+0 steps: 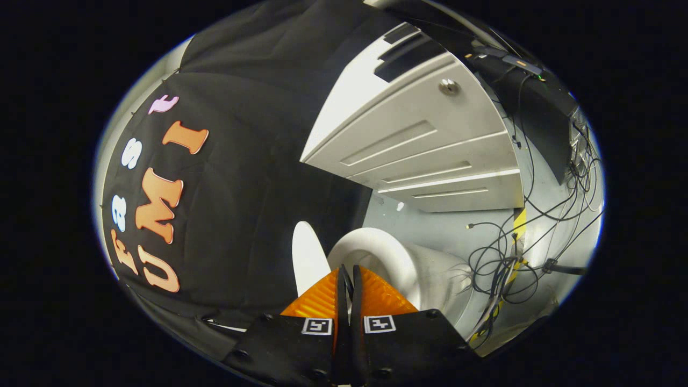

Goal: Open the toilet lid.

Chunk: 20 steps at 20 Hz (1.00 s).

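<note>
**Toilet lid stands raised beyond closed gripper**

The gripper [348,277] has its two fingers pressed together, nothing between them, their tips meeting just short of the toilet. Directly beyond the fingertips the white toilet lid [307,258] stands raised, a smooth oval panel seen nearly edge-on beside the black cloth wall [242,215]. Beside it the toilet seat [384,252] curves as a glossy white ring, with the bowl's [441,277] pale outer side next to it. Further off, black cables [505,258] lie tangled on the grey floor. Farthest, a white cabinet [424,140] with recessed panels and a round metal knob [449,86] rises.
</note>
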Motion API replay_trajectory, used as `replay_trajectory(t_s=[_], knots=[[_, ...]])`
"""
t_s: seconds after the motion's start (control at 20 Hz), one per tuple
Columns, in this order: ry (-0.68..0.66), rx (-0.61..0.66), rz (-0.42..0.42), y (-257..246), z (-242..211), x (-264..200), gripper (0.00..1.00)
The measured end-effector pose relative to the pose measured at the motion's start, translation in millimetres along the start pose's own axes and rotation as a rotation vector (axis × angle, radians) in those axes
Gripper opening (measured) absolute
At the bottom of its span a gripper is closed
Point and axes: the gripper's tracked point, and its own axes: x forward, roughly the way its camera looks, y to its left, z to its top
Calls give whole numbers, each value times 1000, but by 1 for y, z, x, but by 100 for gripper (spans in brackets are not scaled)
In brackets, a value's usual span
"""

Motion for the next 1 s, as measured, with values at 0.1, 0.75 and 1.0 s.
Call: replay_trajectory(t_s=[0.1,0.75,1.0], knots=[[-13,-70,2,23,-2,-10,8],[-65,-301,36,115,-23,-54,8],[-69,-376,61,144,-38,-71,8]])
